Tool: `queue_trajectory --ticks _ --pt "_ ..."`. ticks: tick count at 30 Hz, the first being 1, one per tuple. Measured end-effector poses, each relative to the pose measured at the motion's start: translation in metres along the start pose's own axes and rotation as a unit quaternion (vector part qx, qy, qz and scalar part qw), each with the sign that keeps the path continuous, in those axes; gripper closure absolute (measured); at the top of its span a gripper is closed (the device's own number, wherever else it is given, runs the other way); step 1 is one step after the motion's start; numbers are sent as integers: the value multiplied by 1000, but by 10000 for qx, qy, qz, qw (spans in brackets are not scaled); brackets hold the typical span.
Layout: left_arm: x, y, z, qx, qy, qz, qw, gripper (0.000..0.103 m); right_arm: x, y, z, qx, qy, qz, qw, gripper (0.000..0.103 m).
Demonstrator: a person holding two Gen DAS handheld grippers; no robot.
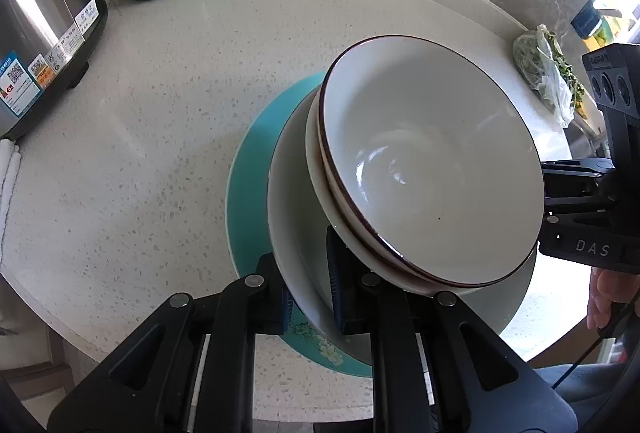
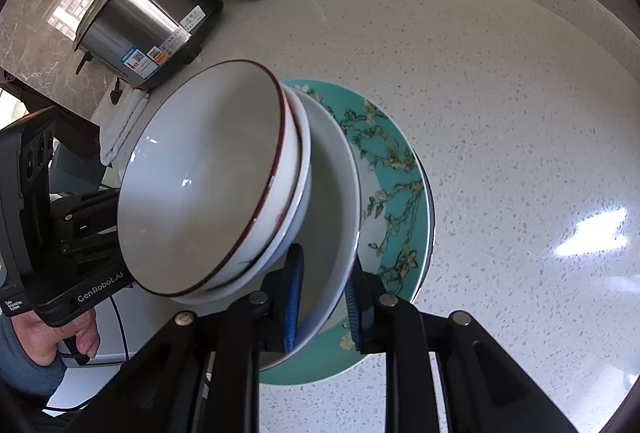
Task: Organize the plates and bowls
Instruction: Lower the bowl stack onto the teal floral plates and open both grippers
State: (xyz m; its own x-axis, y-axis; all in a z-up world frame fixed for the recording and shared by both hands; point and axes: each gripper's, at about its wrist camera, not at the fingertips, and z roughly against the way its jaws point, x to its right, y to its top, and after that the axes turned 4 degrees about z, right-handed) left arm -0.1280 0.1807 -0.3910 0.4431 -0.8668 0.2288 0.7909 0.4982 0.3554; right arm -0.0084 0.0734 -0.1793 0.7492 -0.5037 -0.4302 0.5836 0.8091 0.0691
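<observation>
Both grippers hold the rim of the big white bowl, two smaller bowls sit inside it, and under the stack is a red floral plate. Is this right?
One detail is wrong: the plate is teal with a floral branch pattern, not red, as the right wrist view shows. Otherwise yes: left gripper and right gripper each clamp the big white bowl's rim, with two smaller bowls nested inside.

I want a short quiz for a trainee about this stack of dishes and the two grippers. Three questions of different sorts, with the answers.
1. True or false: the left gripper and the right gripper both pinch the rim of the large white bowl.
2. What lies at the bottom of the stack? A) steel pot B) teal plate C) towel
3. Fill in: the top bowl has a dark ____ rim.

Key: 1 true. 2 B, the teal plate. 3 brown.
</observation>
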Motion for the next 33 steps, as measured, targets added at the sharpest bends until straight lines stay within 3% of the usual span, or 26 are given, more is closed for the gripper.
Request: queue_trajectory --ticks 18,26,27,28,29,30,31,33 --pt "9 -19 15 395 122 -7 9991 88 -7 -5 2 256 -249 92 9993 77" --pt "13 -26 54 750 254 178 9967 84 -4 -17 29 530 -417 -20 9977 61" --pt "14 -30 61 801 256 218 9962 81 -4 -18 34 579 -434 -2 9974 58" --pt "15 -34 70 865 258 287 9955 68 -5 -19 40 625 -468 16 9969 55" --pt "12 -37 80 940 335 344 9944 57 -6 -21 46 687 -468 20 9965 46" --pt "13 -40 88 1030 378 383 9932 31 -7 -23 53 765 -471 6 9960 38" --pt "14 -45 96 1130 396 407 9920 19 -7 -25 61 853 -481 -4 9952 35" --pt "20 -51 111 1230 561 424 9899 19 -10 -27 73 987 -515 25 9938 25"
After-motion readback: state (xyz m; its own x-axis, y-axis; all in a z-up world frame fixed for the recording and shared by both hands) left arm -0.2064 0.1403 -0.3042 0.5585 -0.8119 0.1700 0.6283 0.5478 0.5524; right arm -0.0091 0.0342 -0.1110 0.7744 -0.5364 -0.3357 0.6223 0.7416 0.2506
